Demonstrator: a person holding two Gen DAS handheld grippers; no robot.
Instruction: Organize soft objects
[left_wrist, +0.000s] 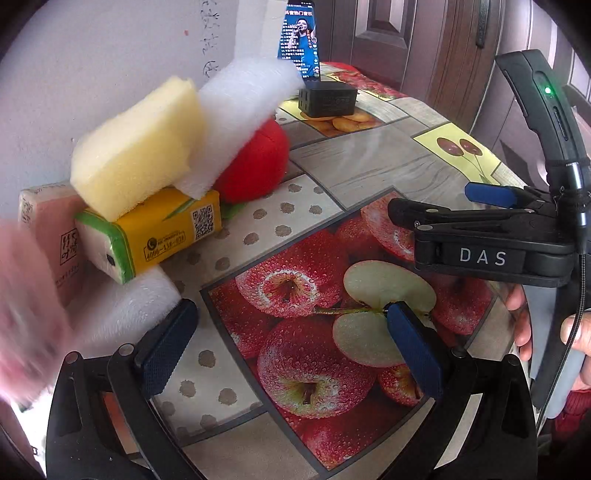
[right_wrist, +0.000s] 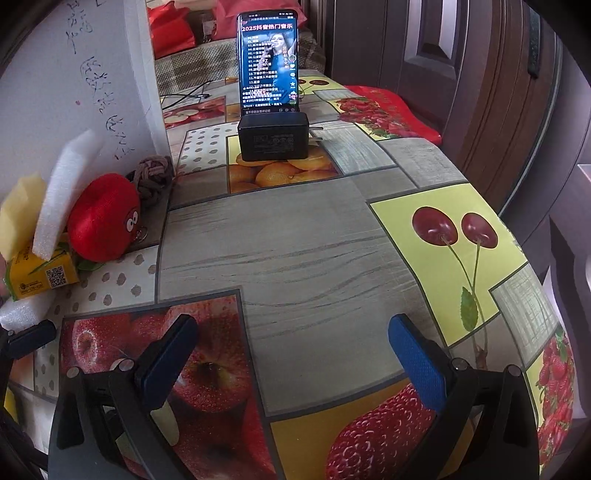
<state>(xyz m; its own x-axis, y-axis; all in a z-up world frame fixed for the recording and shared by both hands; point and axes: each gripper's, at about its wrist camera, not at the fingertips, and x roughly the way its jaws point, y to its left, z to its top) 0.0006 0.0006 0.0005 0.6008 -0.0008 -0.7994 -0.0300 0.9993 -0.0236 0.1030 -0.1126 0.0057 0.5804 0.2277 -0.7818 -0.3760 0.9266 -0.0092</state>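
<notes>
Left gripper: fingers spread wide, nothing between the pads; hovers over the apple print of the tablecloth.
Right gripper: fingers spread wide, empty; also seen side-on at the right of the left view, a hand on its handle.
Soft pile: gathered at the table's left edge, against the white wall.
Yellow sponge: rests tilted on the yellow tissue pack.
White foam strip: leans across the tissue pack, touching the sponge and the red plush fruit.
Second white foam piece: lies under the tissue pack, just beside the left finger.
Pink tissue pack: left of the yellow one, against the wall.
Pink blur, lower left: cannot identify.
Brown knotted rope: behind the plush.
Phone: upright, screen lit, propped behind a black charger block, well apart from the pile.
</notes>
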